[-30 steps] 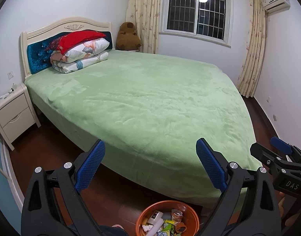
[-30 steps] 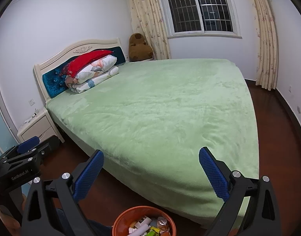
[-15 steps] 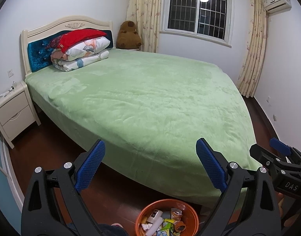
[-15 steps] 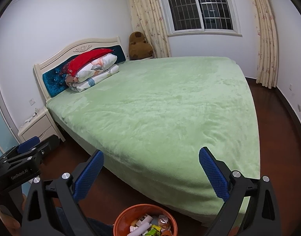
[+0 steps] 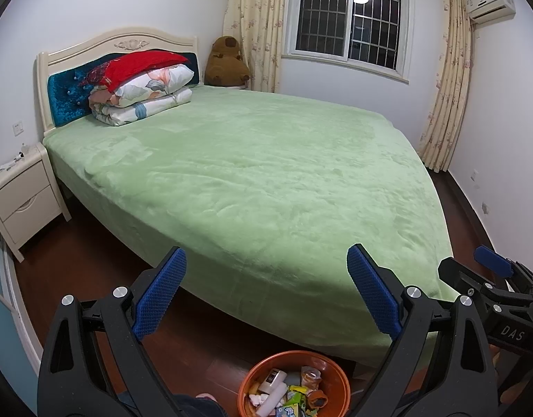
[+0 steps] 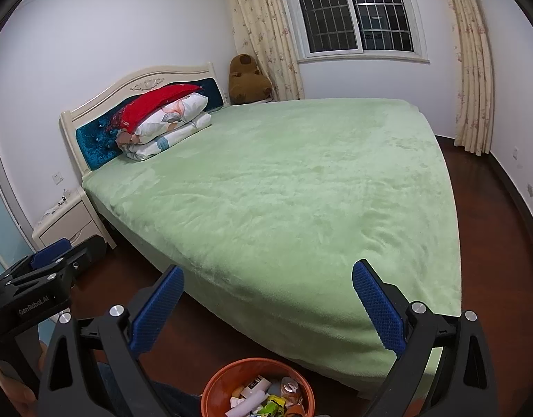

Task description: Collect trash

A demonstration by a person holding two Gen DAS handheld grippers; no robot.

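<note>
An orange bin [image 5: 339,377] [image 6: 210,391] stands on the dark wood floor below both grippers, holding several wrappers, a small bottle and other trash. My left gripper [image 5: 266,292] hangs above it, open, nothing between its blue pads. My right gripper [image 6: 268,304] is likewise open and empty, held just right of the left one. Each gripper shows at the edge of the other's view: the right gripper [image 5: 492,267], the left gripper [image 6: 47,259]. The green bed [image 5: 266,173] [image 6: 294,180] ahead carries no loose trash that I can see.
Folded quilts and a red pillow [image 5: 141,87] lie by the headboard. A brown plush toy [image 5: 228,66] sits in the far corner. A cream nightstand [image 5: 19,198] stands left of the bed. Curtains [image 5: 443,76] hang by the window. A person's knee [image 5: 200,403] shows low down.
Both views have drifted slightly, the bin shifting a little in frame. Both grippers stay open and empty.
</note>
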